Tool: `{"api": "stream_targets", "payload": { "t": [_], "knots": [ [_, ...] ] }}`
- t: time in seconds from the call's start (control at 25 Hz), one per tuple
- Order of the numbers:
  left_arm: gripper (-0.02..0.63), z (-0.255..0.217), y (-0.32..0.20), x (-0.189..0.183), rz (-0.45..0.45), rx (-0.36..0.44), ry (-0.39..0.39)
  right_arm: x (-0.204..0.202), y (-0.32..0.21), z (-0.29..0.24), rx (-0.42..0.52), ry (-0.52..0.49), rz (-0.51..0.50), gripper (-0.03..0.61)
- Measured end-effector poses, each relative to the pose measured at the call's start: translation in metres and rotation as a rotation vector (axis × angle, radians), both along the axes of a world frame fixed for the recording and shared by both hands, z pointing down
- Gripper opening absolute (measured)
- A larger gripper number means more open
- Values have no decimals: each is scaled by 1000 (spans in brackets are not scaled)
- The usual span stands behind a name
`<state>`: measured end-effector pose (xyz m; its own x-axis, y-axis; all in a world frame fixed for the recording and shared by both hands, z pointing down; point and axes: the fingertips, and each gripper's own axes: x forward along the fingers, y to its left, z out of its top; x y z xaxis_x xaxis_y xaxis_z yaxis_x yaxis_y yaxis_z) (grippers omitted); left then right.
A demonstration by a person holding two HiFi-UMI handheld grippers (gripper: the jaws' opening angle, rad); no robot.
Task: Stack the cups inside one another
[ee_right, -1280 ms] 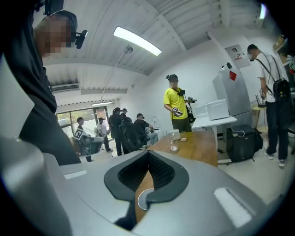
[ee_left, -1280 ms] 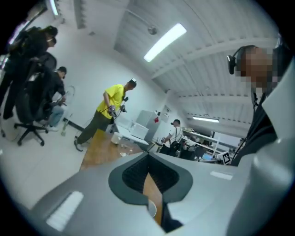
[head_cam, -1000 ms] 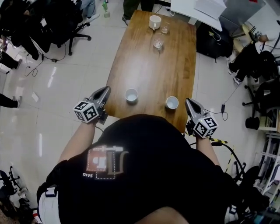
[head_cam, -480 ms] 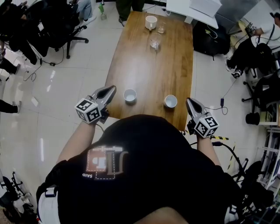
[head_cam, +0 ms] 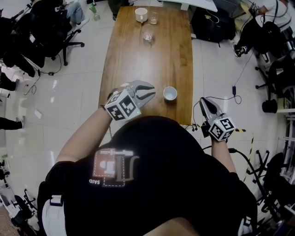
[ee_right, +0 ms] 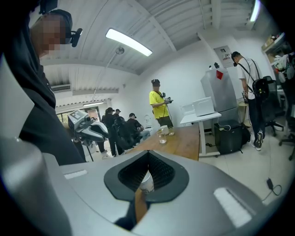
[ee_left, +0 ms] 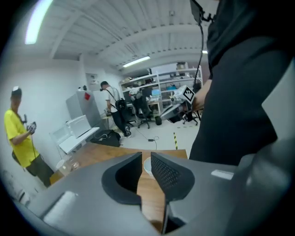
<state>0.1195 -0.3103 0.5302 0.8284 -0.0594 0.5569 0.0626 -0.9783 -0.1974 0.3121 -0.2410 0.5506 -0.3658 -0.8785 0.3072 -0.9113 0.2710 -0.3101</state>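
Observation:
A white cup (head_cam: 170, 93) stands near the front right of the wooden table (head_cam: 138, 60). A second white cup (head_cam: 123, 85) is almost hidden under my left gripper (head_cam: 152, 92), with only a bit of rim showing. This gripper hangs over the table's front edge and points right toward the visible cup. Its jaws are opening, a narrow gap shows in the left gripper view (ee_left: 146, 156), and nothing is between them; the cup (ee_left: 146, 165) lies beyond. My right gripper (head_cam: 203, 100) is off the table's right front corner, shut and empty (ee_right: 148, 152), with the cup (ee_right: 146, 180) seen behind its tips.
At the table's far end stand a white mug (head_cam: 141, 14) and two clear glasses (head_cam: 153, 18) (head_cam: 147, 33). Office chairs and people are to the left, bags and cables on the floor to the right. A person in yellow (ee_right: 159, 107) stands by the far end.
My left gripper swung right from the table's left front corner to over the left cup, rolled, and its jaws parted slightly. The right gripper drifted a little right, off the corner.

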Motion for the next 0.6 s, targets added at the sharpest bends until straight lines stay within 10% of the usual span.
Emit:
{"api": "stream_targets", "payload": {
  "t": [0.36,0.6],
  "knots": [
    [95,93,56,80,141,130,-380,48,41,7,-9,-10,-74,14],
    [98,155,46,86,70,183,-563,62,57,17,-31,1,-122,14]
  ]
}}
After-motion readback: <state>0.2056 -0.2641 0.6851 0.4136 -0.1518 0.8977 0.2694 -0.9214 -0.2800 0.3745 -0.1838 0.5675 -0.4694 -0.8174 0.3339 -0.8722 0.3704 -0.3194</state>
